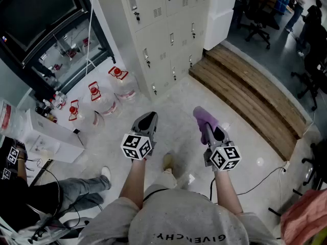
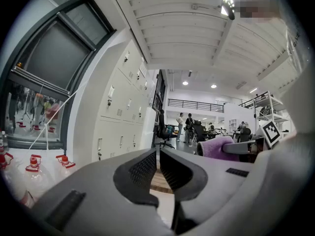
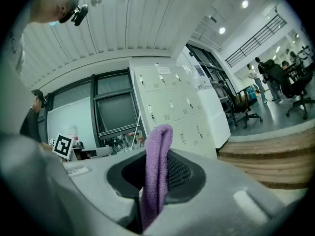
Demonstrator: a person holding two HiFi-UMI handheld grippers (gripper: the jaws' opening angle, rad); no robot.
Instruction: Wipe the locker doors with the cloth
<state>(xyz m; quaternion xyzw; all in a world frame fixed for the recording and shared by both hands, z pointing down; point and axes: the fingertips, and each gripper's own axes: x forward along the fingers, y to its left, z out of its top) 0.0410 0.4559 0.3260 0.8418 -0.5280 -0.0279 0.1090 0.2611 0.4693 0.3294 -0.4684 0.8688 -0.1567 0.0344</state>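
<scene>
The cloth [image 3: 156, 166] is purple and fleecy, folded into a thick strip. It stands nearly upright, pinched between the closed jaws of the right hand-held gripper [image 1: 209, 132], with its rounded top poking past the jaw tips and its lower end hanging down behind them. The locker doors [image 1: 164, 37] are pale beige metal, stacked in rows and columns in one bank, all closed. Each has a small lock, some with what look like keys hanging from them, and several carry vent slots. The cloth is well apart from the doors.

Water jugs [image 1: 104, 100] by window [image 1: 46, 32], wood steps [image 1: 245, 86] rt, office chairs [image 1: 258, 22] beyond.
</scene>
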